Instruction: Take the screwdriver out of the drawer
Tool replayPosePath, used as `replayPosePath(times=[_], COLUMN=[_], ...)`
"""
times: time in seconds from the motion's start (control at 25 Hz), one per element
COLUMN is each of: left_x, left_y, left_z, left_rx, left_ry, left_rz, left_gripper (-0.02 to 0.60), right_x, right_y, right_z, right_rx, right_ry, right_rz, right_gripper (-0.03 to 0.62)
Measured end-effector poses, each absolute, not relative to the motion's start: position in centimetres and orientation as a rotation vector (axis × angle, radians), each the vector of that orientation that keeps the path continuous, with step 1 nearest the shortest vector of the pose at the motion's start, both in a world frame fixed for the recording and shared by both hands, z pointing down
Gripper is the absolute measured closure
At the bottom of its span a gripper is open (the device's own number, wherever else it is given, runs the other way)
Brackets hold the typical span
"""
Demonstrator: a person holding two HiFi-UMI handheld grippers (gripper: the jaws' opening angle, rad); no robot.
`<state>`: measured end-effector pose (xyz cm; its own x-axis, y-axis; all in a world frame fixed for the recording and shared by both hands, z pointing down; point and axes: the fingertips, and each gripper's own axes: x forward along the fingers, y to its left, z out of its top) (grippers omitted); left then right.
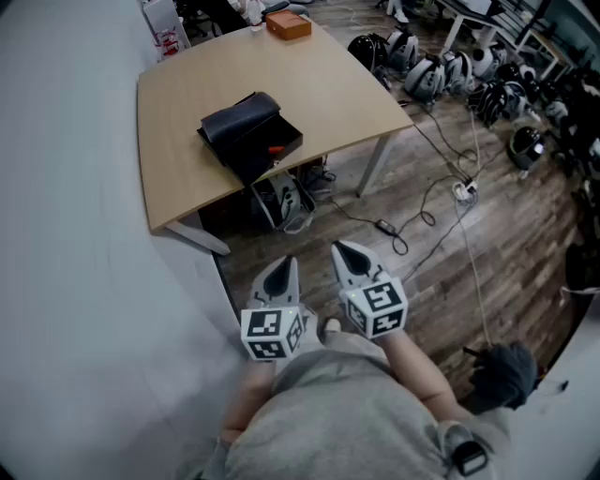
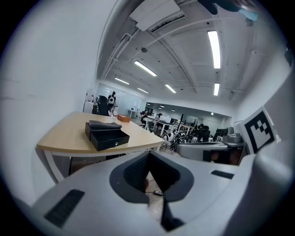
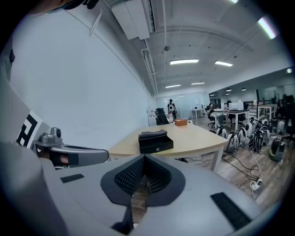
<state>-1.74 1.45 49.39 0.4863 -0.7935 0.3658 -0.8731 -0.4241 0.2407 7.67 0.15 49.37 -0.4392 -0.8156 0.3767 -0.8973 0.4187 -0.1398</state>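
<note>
A black drawer box (image 1: pixel 246 129) sits on the wooden table (image 1: pixel 187 84) with its drawer pulled out. An orange-handled screwdriver (image 1: pixel 275 149) shows inside the drawer. Both grippers hang close to the person's body over the floor, well short of the table. My left gripper (image 1: pixel 284 265) has its jaws together with nothing in them. My right gripper (image 1: pixel 342 249) is likewise shut and empty. The left gripper view shows the box (image 2: pixel 107 135) ahead, beyond the left gripper (image 2: pixel 148 154). In the right gripper view the box (image 3: pixel 156 141) lies beyond the right gripper (image 3: pixel 144 157).
An orange box (image 1: pixel 288 25) rests at the table's far end. A white wall (image 1: pixel 66 234) runs along the left. A bag (image 1: pixel 286 199) sits under the table. Helmets (image 1: pixel 441 70) and cables with a power strip (image 1: pixel 466 190) lie on the wooden floor to the right.
</note>
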Motion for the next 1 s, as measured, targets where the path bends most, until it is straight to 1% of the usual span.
replayPosePath(times=[0.28, 0.56, 0.76, 1.0], left_x=[-0.9, -1.1, -1.2, -0.4], left_y=[5.6, 5.8, 5.5, 4.8], left_z=[49.7, 48.7, 48.2, 48.4], left_rx=[2.364, 2.391, 2.377, 2.343], left_ry=[-1.345, -1.341, -1.38, -1.423], left_rz=[0.26, 0.291, 0.267, 0.222], left_gripper=[0.581, 0.581, 0.581, 0.581], right_x=[7.7, 7.2, 7.4, 8.4], right_y=[4.3, 4.8, 4.8, 4.0], right_z=[49.4, 48.6, 48.4, 48.3], right_rx=[1.515, 1.531, 1.518, 1.471], right_ry=[-2.428, -2.445, -2.489, -2.506], right_rz=[0.442, 0.444, 0.501, 0.454], right_gripper=[0.595, 0.595, 0.595, 0.595])
